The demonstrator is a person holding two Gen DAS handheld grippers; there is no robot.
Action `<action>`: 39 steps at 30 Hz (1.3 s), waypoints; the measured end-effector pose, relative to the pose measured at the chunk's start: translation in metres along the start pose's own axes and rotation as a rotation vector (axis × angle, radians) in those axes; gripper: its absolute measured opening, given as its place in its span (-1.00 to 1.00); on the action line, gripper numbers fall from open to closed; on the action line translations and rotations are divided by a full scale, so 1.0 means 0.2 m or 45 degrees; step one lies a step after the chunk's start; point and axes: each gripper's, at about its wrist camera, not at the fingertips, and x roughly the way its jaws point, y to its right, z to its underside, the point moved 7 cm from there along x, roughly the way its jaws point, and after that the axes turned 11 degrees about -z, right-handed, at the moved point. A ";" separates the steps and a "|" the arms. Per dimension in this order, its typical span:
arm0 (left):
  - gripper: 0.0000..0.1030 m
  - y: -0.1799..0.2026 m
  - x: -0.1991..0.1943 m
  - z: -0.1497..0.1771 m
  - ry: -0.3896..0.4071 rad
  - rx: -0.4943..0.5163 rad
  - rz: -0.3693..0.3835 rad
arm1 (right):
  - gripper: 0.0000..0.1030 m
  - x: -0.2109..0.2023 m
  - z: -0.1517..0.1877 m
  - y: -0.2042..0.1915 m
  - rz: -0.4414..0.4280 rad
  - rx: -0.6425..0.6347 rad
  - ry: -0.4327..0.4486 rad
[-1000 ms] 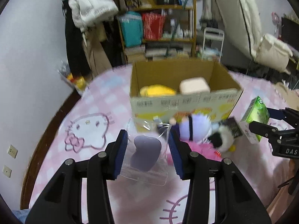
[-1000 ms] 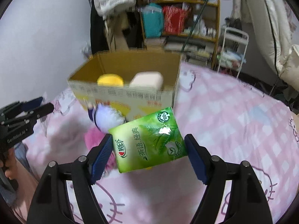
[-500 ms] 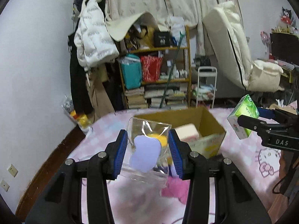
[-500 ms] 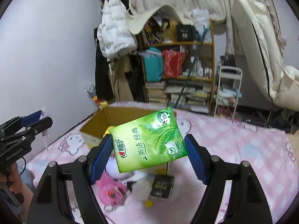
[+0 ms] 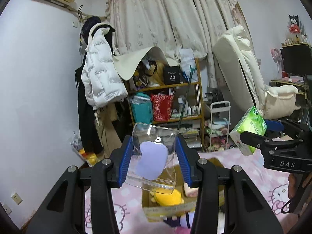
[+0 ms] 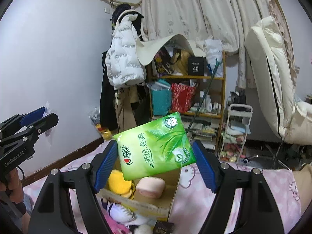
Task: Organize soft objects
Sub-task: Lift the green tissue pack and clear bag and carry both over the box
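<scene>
Below both raised grippers lies the cardboard box (image 6: 171,200) — left gripper (image 5: 154,159) grasping the clear pouch (image 5: 154,156), right gripper (image 6: 156,156) grasping the tissue pack (image 6: 156,143).

A clear plastic case (image 5: 154,156) with a lilac sponge (image 5: 153,160) inside is held tilted above the open cardboard box (image 6: 171,197). A green tissue pack (image 6: 156,146) is held aslant over it. A yellow plush (image 6: 118,183) and a pink cushion (image 6: 151,187) are seen inside.
</scene>
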 end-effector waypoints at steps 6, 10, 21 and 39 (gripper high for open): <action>-0.14 0.02 0.05 -0.03 0.044 0.006 -0.023 | 0.58 0.04 -0.07 0.01 0.009 -0.016 0.049; -0.14 0.02 0.09 0.02 0.024 -0.029 -0.017 | 0.58 0.07 -0.06 0.03 0.027 -0.023 0.081; -0.14 0.03 0.27 0.19 -0.068 -0.034 -0.018 | 0.58 0.22 0.08 0.05 0.012 -0.011 0.004; -0.13 0.15 0.51 0.47 -0.265 0.016 0.023 | 0.58 0.41 0.28 0.12 -0.004 0.009 -0.126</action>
